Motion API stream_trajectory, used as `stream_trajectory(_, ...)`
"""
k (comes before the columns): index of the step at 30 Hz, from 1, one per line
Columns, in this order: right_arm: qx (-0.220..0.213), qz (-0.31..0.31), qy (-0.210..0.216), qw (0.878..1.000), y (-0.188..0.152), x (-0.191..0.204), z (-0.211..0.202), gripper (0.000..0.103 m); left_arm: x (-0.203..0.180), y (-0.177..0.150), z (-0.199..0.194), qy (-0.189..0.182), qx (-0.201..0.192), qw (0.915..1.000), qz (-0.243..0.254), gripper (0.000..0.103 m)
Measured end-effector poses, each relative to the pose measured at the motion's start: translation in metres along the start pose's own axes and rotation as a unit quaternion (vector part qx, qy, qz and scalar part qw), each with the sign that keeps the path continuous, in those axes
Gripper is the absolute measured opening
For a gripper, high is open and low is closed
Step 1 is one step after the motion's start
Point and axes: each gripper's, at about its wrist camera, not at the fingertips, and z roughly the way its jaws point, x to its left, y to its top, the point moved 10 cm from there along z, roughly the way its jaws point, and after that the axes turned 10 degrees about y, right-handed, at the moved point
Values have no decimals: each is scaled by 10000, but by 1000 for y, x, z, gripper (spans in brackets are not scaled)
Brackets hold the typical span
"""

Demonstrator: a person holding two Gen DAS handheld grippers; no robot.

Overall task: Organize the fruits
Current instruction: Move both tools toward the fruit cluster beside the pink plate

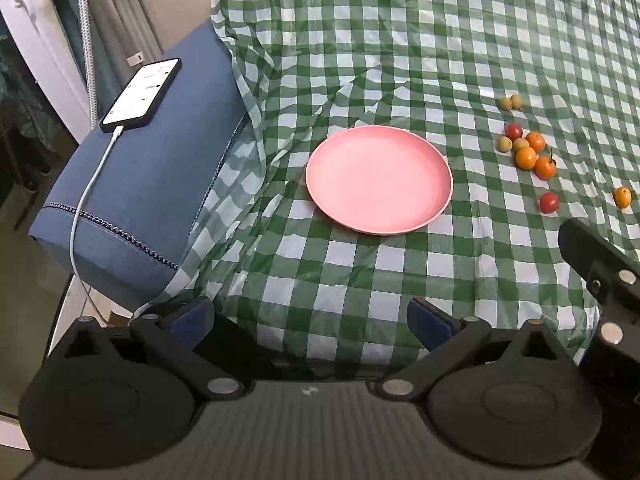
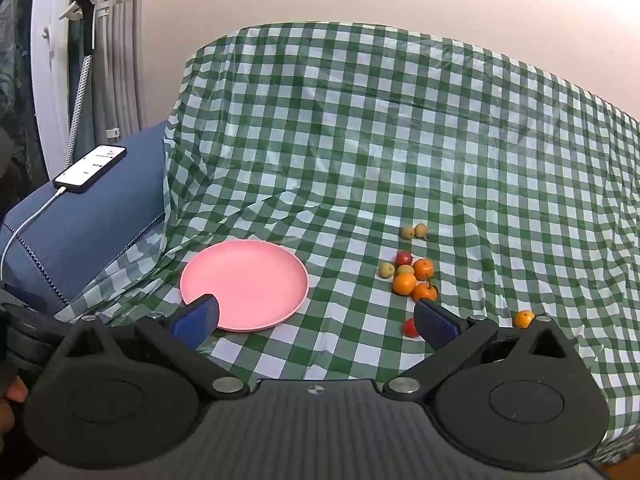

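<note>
A pink plate (image 1: pixel 379 179) (image 2: pixel 244 285) lies bare on the green checked cloth. To its right sits a cluster of small fruits (image 1: pixel 525 148) (image 2: pixel 412 276): orange, red and yellow-green ones. Two yellow-green fruits (image 1: pixel 511 102) (image 2: pixel 414 231) lie farther back. A red fruit (image 1: pixel 549 202) (image 2: pixel 409 327) and an orange fruit (image 1: pixel 622 197) (image 2: pixel 524 318) lie apart, nearer me. My left gripper (image 1: pixel 312 320) is open above the cloth's near edge, holding nothing. My right gripper (image 2: pixel 316 318) is open too, its right finger beside the red fruit, nothing between the pads.
A blue cushioned armrest (image 1: pixel 160 184) (image 2: pixel 88 224) at the left carries a phone (image 1: pixel 141 94) (image 2: pixel 90 168) on a white cable. The right gripper's body (image 1: pixel 600 280) shows at the left wrist view's right edge. Curtains and a white stand rise behind the armrest.
</note>
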Motion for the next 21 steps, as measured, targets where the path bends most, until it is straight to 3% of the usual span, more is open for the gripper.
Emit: stream_trajectory(21, -6, 10, 9, 10000, -4, 2, -4, 103, 2, -2, -4, 54, -66, 10000, -48, 103)
